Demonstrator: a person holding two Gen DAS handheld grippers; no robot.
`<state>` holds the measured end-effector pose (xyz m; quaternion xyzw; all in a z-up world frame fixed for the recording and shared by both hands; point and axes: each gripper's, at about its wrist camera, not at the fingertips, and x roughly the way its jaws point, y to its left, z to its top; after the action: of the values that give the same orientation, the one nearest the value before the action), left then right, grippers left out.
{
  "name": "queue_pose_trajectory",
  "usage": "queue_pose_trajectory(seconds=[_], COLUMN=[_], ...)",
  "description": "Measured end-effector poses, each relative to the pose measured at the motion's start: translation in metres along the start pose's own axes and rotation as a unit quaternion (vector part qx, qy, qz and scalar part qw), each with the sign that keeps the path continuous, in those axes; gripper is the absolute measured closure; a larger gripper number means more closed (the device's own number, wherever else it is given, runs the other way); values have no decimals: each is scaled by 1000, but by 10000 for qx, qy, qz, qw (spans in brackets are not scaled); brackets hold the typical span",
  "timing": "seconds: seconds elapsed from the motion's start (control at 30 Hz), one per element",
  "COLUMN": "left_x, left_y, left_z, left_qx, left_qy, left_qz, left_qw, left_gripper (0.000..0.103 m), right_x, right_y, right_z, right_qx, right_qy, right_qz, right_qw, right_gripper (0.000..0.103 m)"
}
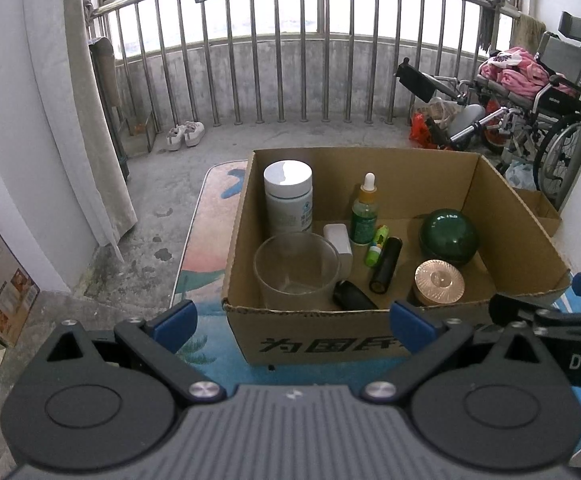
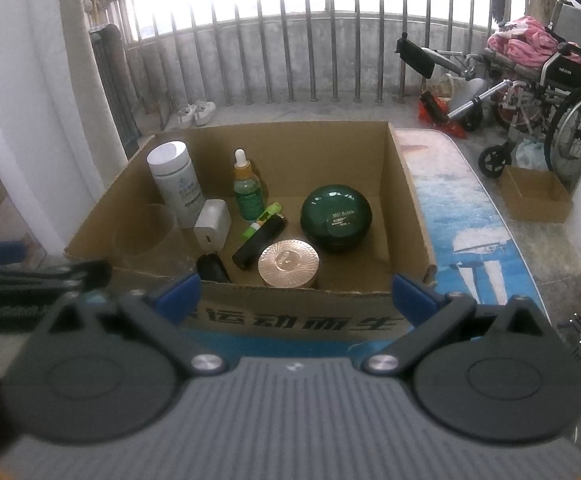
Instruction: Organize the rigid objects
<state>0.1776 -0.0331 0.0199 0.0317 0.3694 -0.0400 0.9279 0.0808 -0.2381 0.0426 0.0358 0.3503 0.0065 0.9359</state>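
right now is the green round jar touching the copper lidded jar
Cannot tell: in both wrist views the green round jar and copper lidded jar overlap, no gap visible.

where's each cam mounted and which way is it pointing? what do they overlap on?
Left wrist: on the left gripper, looking forward over the cardboard box toward the balcony railing; own blue-tipped fingers open, right gripper at the right edge.
Right wrist: on the right gripper, same heading, set further right; own fingers open, left gripper at the left edge.
Shared: box, green round jar, dropper bottle, wheelchair.
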Motion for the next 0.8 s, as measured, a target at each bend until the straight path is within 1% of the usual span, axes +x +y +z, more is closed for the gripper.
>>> queue_pose_trajectory(seconds=[0.8], left_x=[-1], left_y=[1], left_z=[-1], left_qx=[-10], left_qy=[23], left_qz=[-8], left_qw=[10000], left_gripper=[1], right_x=[-3], right_y=[1], right_z=[-2], right_qx=[-3], right_qy=[37], right_qz=[23], right_qw=[10000], right_gripper=[1])
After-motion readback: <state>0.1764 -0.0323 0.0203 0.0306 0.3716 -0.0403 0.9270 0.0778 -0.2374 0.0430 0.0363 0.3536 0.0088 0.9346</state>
